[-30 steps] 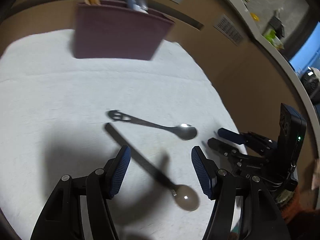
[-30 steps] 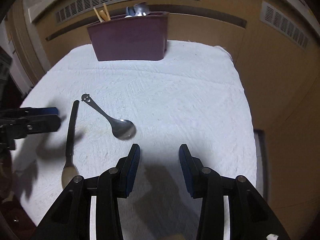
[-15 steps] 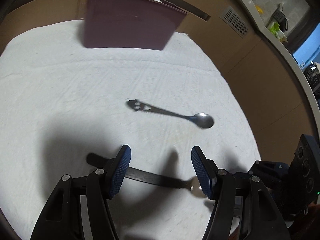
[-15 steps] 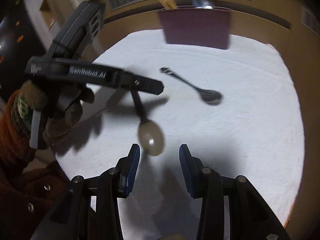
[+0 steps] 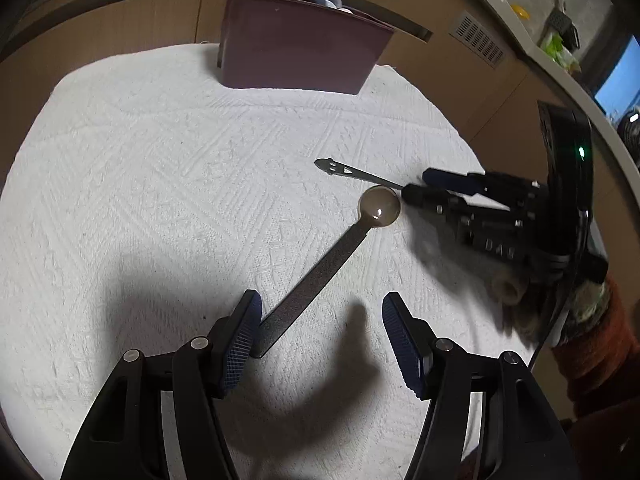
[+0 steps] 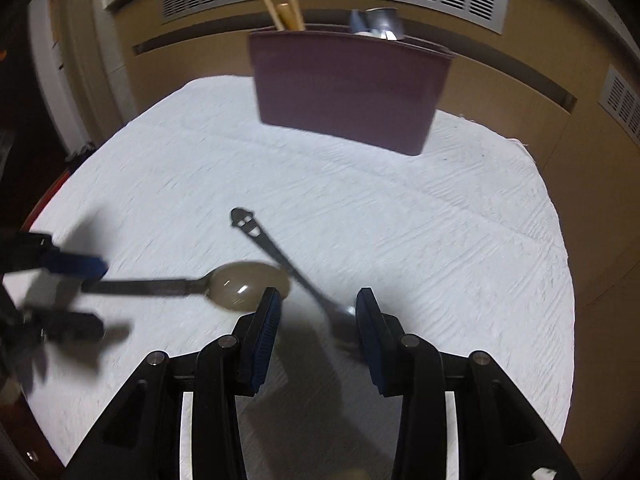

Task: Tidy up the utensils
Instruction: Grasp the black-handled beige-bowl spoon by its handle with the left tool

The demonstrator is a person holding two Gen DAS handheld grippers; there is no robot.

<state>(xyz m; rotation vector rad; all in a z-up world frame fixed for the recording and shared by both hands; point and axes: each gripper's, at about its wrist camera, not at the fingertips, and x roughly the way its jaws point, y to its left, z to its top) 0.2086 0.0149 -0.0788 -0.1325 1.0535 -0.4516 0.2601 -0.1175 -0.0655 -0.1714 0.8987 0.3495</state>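
Left gripper [image 5: 320, 336] wide open, black-handled spoon [image 5: 316, 276] handle beside one pad, ungripped. Right gripper [image 6: 316, 320] half open, just been closing, astride steel spoon [image 6: 288, 264] neck lower centre, not pinching. Both stiff, light, slippery; grab handles.

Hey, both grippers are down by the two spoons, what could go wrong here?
The right gripper's fingers have just been closing around the steel spoon's bowl, while the black-handled spoon's bowl sits right by its handle; lifting could drag that one. The left gripper stands open with only the handle's end by one finger, so a pinch there might let it pivot.
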